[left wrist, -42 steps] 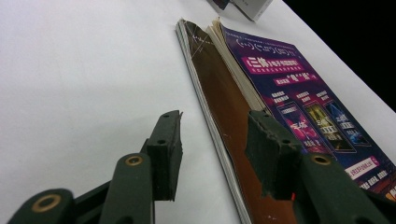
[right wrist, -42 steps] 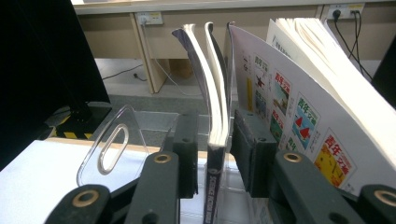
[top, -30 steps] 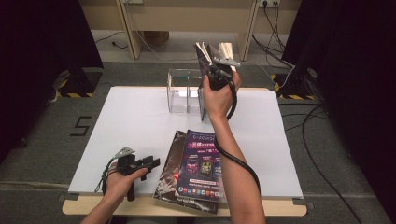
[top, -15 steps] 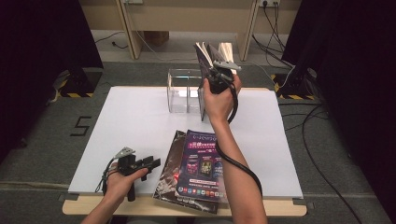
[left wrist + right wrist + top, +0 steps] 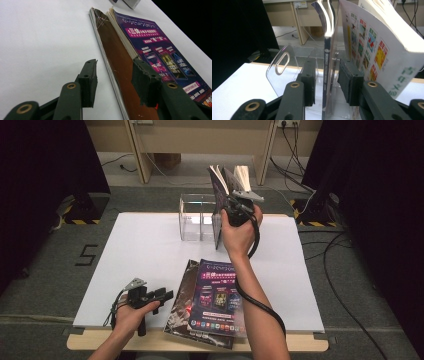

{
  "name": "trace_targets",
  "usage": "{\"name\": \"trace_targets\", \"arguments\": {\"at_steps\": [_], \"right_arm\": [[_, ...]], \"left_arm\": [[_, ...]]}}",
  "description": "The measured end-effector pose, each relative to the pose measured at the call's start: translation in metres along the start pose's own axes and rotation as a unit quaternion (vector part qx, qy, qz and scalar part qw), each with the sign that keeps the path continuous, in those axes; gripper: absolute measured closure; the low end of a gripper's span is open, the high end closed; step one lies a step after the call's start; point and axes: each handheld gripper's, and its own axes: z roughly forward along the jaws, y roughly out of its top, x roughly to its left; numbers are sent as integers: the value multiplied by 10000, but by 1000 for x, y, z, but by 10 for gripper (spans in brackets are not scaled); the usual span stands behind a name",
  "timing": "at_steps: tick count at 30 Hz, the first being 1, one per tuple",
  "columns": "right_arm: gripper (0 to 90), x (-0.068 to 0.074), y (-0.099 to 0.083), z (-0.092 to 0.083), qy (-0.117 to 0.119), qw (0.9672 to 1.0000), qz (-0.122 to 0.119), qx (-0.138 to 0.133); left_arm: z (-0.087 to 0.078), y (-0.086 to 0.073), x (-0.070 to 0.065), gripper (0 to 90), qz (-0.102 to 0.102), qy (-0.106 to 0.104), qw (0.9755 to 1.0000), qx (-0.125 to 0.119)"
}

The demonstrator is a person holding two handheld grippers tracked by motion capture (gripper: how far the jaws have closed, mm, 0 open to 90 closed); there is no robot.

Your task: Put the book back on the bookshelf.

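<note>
High view: two magazines [image 5: 212, 305] lie flat, a third [image 5: 223, 195] stands between the part-open right gripper [image 5: 235, 202].

Two magazines [image 5: 212, 302] lie overlapping at the table's [image 5: 150, 250] near edge, the upper one to the right. At the far edge stands a clear rack [image 5: 197, 217]; an upright magazine [image 5: 222, 195] stands at its right end, possibly inside it.

Lower magazine [image 5: 182, 307] mostly hidden under top magazine [image 5: 219, 297]; upright book's [image 5: 377, 47] right side cut off by frame edge.
</note>
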Motion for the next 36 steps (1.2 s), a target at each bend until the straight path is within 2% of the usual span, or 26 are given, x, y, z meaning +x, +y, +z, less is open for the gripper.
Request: {"name": "trace_targets", "arguments": {"at_steps": [16,27,33,36], "right_arm": [[655,-8,-14,-21,151,9997,60,189],[642,-20,-31,-35,289,9982,218,473],[642,-26,-48,-39,297,9968,200,715],[641,-29,-57,-41,303,9957,243,836]], "left_arm": [[0,1,-6,538,69,-76,9999,26],[4,2,-14,536,129,-195,9997,95],[10,3,-20,534,157,-269,9993,192],[15,4,-25,534,247,-285,9989,274]]}}
